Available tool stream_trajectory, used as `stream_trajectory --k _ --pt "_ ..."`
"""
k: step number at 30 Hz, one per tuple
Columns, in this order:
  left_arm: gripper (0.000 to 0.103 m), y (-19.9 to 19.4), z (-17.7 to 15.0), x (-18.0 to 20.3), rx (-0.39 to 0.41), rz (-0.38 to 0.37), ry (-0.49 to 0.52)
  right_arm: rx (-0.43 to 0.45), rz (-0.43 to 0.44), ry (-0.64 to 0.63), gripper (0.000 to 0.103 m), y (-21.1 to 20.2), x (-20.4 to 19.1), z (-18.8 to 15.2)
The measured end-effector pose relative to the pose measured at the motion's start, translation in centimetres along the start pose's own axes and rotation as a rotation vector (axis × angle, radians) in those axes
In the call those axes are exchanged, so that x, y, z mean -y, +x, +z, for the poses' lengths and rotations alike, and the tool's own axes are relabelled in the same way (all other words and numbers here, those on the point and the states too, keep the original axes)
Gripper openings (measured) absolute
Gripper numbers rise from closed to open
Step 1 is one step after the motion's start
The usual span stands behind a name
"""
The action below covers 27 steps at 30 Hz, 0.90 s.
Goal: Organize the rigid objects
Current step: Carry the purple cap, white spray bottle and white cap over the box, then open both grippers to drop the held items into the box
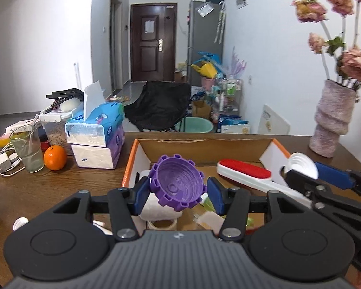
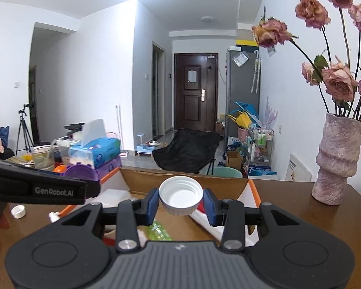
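The left tool (image 1: 178, 191) grips a purple notched cap (image 1: 177, 183) above the open cardboard box (image 1: 199, 145) on the brown surface (image 1: 36, 187). The right tool (image 2: 180, 203) clamps a white ribbed lid (image 2: 181, 195), open side up, over the same box, where a red-and-white lint brush (image 1: 246, 175) lies.

White walls, dark wooden door (image 2: 195, 91), black folding chair (image 2: 187, 151)

Both grippers clamped, raised side by side

Left gripper (image 1: 178, 192) pinches a purple piece; right gripper (image 2: 181, 203), at its 3 o'clock, pinches a white cap.
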<state>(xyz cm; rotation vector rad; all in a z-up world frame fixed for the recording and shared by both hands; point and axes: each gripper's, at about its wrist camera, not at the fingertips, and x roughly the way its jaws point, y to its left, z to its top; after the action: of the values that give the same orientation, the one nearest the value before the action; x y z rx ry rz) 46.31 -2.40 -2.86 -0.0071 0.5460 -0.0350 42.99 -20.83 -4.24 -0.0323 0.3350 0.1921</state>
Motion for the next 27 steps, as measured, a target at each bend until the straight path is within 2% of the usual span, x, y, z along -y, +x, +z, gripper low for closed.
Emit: stream_trajectory --k 7,17,23,27 --pt "0.054 3.6 1.4 0.1 -0.028 0.056 -0.004 -0.032 -0.010 0.071 0.039 3.3 2.0 1.4" --pt "0.054 8.0 3.2 0.6 -0.080 0.128 -0.016 -0.098 -0.035 0.074 0.039 8.3 2.5 1.4" --pt "0.054 9.7 2.7 0.9 -0.108 0.149 -0.015 -0.152 -0.044 0.099 0.039 10.3 2.7 0.4" --pt "0.054 10.2 2.3 1.0 -0.111 0.152 -0.009 -0.158 -0.032 0.098 0.039 10.6 2.6 -0.3"
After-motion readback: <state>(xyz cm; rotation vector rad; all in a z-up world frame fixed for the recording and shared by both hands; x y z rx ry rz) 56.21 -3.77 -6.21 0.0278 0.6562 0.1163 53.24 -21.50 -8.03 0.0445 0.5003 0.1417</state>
